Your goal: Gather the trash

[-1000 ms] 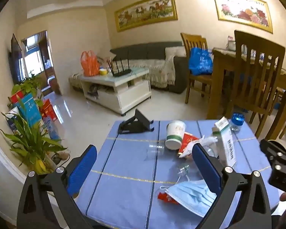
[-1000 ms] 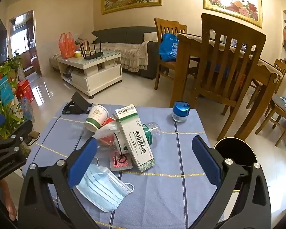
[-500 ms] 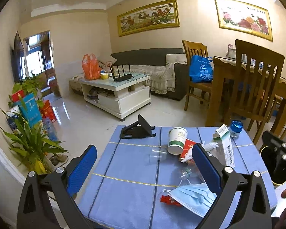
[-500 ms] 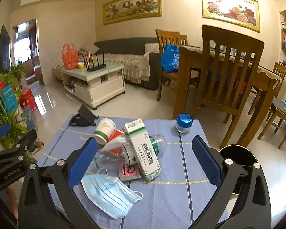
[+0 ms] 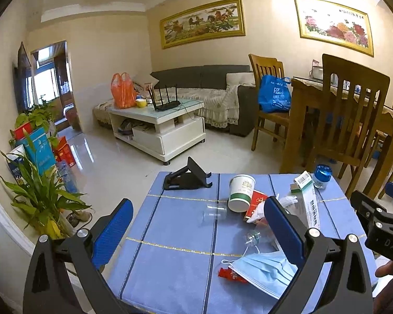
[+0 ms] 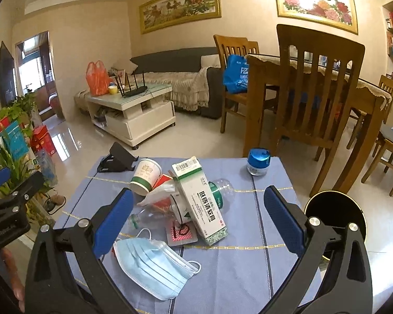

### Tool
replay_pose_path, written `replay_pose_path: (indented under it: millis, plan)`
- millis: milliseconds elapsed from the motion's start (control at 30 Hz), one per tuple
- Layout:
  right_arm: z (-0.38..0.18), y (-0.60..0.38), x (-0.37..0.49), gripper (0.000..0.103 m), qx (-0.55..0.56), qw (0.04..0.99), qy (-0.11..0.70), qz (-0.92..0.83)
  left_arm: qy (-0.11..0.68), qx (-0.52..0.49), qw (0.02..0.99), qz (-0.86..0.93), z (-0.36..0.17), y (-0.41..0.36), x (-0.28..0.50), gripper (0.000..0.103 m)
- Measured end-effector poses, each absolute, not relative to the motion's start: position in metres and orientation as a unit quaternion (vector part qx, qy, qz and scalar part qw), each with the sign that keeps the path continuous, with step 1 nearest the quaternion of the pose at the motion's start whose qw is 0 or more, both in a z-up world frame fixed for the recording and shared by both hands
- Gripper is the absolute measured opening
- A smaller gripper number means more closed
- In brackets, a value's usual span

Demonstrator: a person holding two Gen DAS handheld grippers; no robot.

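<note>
Both grippers, left gripper [image 5: 197, 231] and right gripper [image 6: 197, 221], spread wide, empty, above table [image 6: 249, 274]. Trash clustered mid-table: face mask [image 6: 150, 265], medicine box [image 6: 199, 198] propped on plastic bottle [image 6: 221, 188]. Risk: lifting box may roll bottle off.

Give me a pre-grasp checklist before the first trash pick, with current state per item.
1. Left gripper open and holding nothing: ok.
2. Right gripper open and holding nothing: ok.
3. Face mask lies nearest on the blue cloth, nothing on top of it: ok.
4. Medicine box free to lift: not ok, it leans on the plastic bottle in the pile.
5. Black bin open beside the table: ok; how full, cannot tell.
6. Paper cup empty: cannot tell.
</note>
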State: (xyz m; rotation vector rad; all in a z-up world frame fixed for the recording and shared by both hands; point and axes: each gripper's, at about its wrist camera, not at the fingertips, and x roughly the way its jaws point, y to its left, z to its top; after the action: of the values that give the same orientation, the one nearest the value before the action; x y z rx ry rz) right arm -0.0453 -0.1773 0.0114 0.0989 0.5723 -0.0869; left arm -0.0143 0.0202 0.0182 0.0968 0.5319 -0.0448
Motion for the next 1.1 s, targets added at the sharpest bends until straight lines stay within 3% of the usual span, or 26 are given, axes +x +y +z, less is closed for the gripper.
replay_pose_path:
  millis: [600,1100]
  plan:
    - [0.001,-0.19,-0.038,0.098,0.086,0.936,0.334,-0.072,0.292,0.056,0.955,-0.019,-0.001,0.017,0.0,0.097]
    - [0.017,-0.176,-0.05,0.098,0.048,0.956,0.283,-0.067,0.303,0.043,0.952,-0.027,-0.001,0.024,0.0,0.097]
